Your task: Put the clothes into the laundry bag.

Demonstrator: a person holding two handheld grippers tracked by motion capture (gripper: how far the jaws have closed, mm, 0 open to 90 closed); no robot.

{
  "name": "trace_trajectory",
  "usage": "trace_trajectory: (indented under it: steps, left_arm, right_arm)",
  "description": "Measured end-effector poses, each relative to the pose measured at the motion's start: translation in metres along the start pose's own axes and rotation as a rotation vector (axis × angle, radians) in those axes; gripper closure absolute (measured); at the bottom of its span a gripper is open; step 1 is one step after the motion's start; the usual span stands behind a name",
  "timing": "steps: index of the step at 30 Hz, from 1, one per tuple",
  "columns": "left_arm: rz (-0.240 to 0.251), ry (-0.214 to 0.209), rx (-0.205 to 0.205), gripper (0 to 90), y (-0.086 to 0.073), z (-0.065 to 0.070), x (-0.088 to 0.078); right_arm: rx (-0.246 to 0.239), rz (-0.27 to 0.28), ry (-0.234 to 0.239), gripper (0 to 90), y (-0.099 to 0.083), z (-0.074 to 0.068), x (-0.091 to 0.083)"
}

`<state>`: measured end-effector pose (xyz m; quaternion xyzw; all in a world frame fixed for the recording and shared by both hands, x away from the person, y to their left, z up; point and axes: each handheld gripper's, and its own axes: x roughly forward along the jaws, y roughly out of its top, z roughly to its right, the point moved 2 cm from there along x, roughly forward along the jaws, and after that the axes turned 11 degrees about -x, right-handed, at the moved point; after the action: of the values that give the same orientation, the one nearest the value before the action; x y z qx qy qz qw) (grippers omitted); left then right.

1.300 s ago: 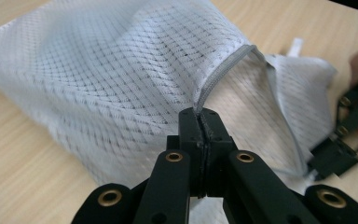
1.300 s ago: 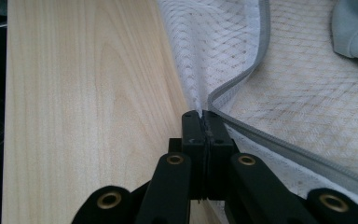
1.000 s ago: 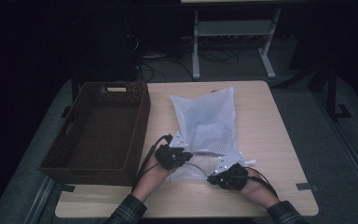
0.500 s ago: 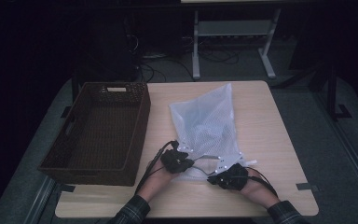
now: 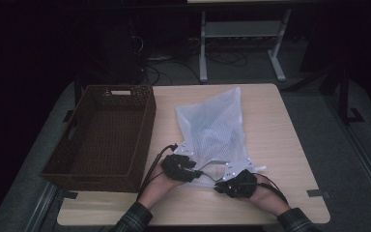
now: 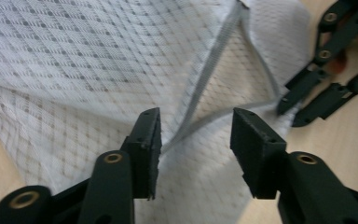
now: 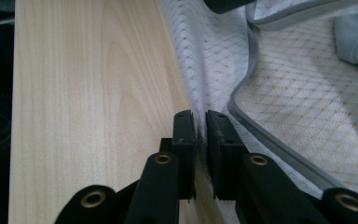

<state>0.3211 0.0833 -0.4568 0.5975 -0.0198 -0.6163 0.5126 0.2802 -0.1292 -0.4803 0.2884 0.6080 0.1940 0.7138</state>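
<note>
A white mesh bag [image 5: 215,130] lies on the wooden table [image 5: 270,135], its mouth toward the person. My left gripper [image 5: 199,173] is at the mouth's left side. Its jaws have just been opening and stand open [image 6: 196,135], with the bag's grey rim [image 6: 205,112] loose between them. My right gripper [image 5: 221,186] is at the mouth's right side, shut [image 7: 200,126] on a fold of mesh [image 7: 205,56]. Its jaws have just been opening slightly, with mesh still in the narrow gap. A pale blue cloth [image 7: 356,39] lies inside the bag.
A dark brown wicker basket [image 5: 101,135] stands on the left of the table, close beside the bag. The table's front edge [image 5: 193,223] runs just under the forearms. Beyond the table are metal stand legs [image 5: 203,53] and cables on the floor.
The bag's near end has been drawn toward the person and the bag lies longer and flatter. The left hand has shifted slightly nearer. The right hand has stayed put.
</note>
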Motion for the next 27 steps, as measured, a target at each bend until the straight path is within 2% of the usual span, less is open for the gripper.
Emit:
trace_trajectory:
  steps: [7,10,16,20,27]
  left_arm:
    - [0.011,-0.029,-0.006,39.0,-0.009,0.008,-0.013]
    - [0.015,-0.015,0.007,34.9,-0.017,0.009,-0.02]
    - [0.052,0.018,-0.001,25.2,-0.034,0.01,-0.032]
    - [0.056,0.037,-0.001,20.0,-0.045,0.012,-0.038]
    - [0.077,0.066,-0.015,15.9,-0.063,0.013,-0.047]
  right_arm:
    - [0.0,-0.004,0.003,76.6,0.001,-0.001,-0.001]
    - [0.012,0.015,0.0,72.9,0.001,0.0,-0.004]
    - [0.03,0.056,-0.016,62.5,0.002,0.003,-0.012]
    - [0.042,0.087,-0.023,56.9,0.004,0.005,-0.018]
    - [0.029,0.097,0.009,51.4,0.012,0.009,-0.02]
